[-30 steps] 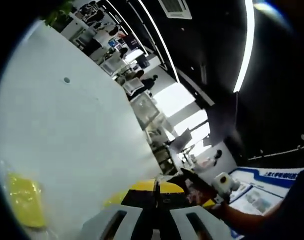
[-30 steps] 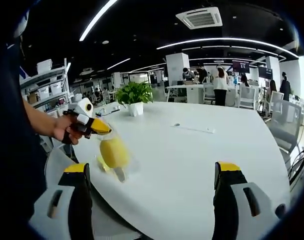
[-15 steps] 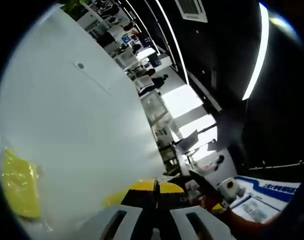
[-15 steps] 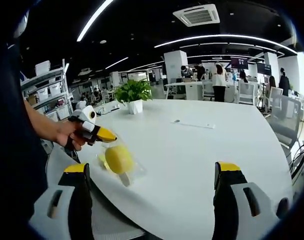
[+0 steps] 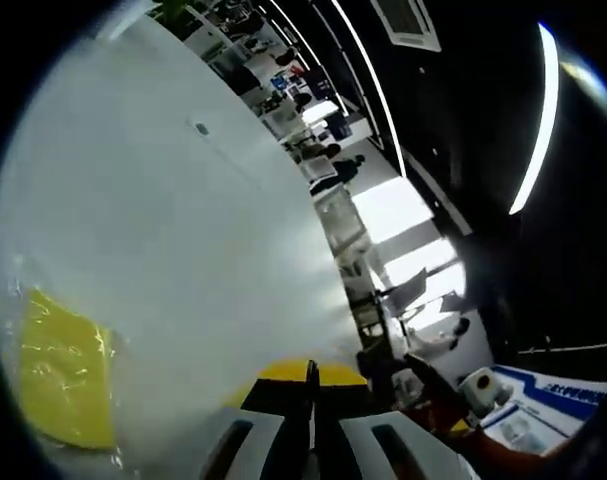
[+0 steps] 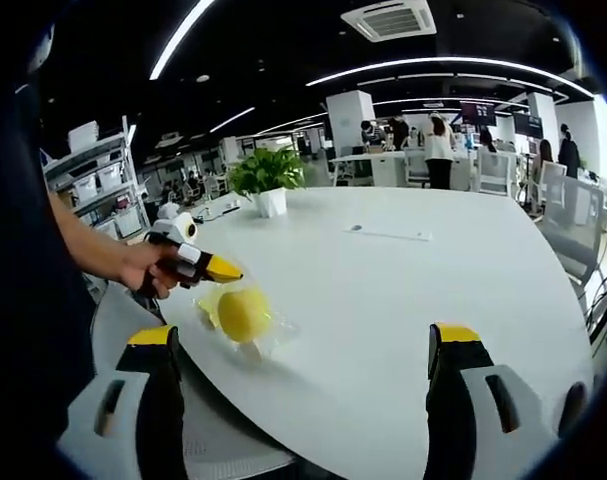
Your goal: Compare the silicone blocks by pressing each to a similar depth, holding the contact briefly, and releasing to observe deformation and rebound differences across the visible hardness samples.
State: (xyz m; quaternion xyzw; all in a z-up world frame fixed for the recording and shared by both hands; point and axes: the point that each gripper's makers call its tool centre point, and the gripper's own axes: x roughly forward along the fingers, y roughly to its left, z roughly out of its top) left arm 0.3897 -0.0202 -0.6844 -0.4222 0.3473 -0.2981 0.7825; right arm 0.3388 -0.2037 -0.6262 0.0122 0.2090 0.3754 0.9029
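- We read the left gripper in the right gripper view: yellow-tipped jaws drawn together to a point, held in a person's hand just above the yellow silicone blocks. In its own view the jaws meet at a seam with nothing between them.
- Closed jaws make a single blunt probe, which we judge suits pressing a sample to a set depth.
- The yellow blocks lie inside a clear plastic wrapper near the close edge of the round white table. Two yellow pieces seem to be in it, one rounder; we cannot tell whether the tip is touching the wrapper.
- In the left gripper view the wrapped block shows as a flat yellow slab at far left, off the jaws' line, so the tool points past it.
- The right gripper waits wide apart and empty over the table edge, well clear of the sample.
- A potted green plant in a white pot stands far across the table.
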